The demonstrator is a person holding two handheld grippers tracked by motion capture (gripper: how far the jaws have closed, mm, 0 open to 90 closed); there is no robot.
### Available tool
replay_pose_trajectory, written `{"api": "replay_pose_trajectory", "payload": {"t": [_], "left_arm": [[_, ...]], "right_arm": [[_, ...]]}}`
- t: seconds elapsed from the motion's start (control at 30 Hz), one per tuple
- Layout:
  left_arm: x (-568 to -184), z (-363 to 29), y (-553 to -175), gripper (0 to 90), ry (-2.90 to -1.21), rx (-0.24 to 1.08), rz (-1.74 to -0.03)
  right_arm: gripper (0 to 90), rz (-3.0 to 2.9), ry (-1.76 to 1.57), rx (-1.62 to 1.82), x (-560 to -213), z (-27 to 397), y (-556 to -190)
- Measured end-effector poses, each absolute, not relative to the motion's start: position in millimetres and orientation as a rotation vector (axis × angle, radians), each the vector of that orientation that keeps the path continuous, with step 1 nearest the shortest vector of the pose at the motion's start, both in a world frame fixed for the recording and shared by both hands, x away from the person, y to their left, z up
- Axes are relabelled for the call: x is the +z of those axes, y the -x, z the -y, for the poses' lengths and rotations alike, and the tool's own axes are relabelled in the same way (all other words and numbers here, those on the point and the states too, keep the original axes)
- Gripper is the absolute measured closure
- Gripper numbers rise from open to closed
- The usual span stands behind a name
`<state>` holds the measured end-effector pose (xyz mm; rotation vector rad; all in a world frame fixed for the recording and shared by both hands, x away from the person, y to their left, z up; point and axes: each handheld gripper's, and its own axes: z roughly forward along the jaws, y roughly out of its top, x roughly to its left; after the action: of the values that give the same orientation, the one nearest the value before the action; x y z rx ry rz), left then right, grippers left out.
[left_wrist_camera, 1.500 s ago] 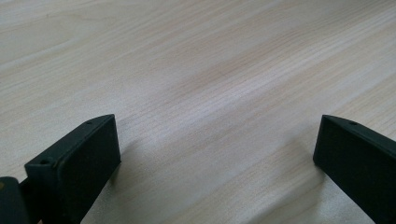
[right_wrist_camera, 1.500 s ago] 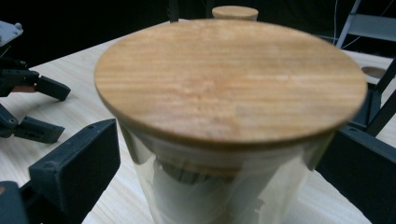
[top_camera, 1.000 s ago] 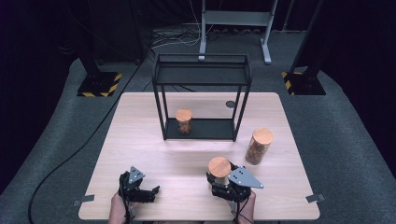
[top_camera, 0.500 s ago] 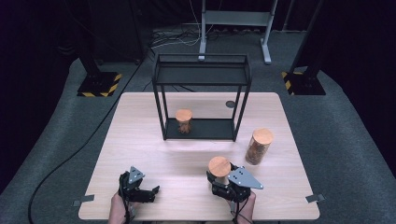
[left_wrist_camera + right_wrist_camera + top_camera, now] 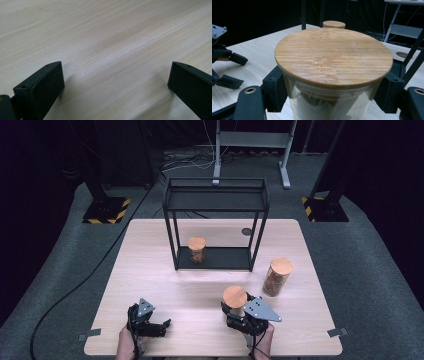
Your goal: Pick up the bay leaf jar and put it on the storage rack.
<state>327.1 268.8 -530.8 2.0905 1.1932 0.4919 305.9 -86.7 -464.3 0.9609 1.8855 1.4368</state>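
Right gripper (image 5: 235, 309) clamped on a glass jar (image 5: 329, 105) with a bamboo lid (image 5: 333, 56), jaws pressed against the glass just below that lid on both sides, having just finished closing. Jar stood upright on the near part of the wooden table (image 5: 150, 270), right of centre, close to the front edge. Left gripper (image 5: 161, 325) rested low near the front left of the table, jaws spread wide with nothing but bare tabletop between them, well apart from the held jar. Farther back stood a black wire shelf (image 5: 216, 200) near the middle of the table, with a second lidded jar (image 5: 196, 250) upright on its bottom tier. A third lidded jar (image 5: 276, 276) stood upright on the table just right of the shelf's front leg, beyond and to the right of the held one, not touching it.
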Motion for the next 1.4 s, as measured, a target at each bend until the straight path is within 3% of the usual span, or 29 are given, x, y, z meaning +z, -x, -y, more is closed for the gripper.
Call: {"api": "replay_pose_trajectory", "payload": {"t": [1.4], "left_arm": [[-531,-268,-327,0.0,-2.097,0.489,-1.182]], "right_arm": [[24.7,-1.886,-0.924,1.434,-441,80,-329]]}}
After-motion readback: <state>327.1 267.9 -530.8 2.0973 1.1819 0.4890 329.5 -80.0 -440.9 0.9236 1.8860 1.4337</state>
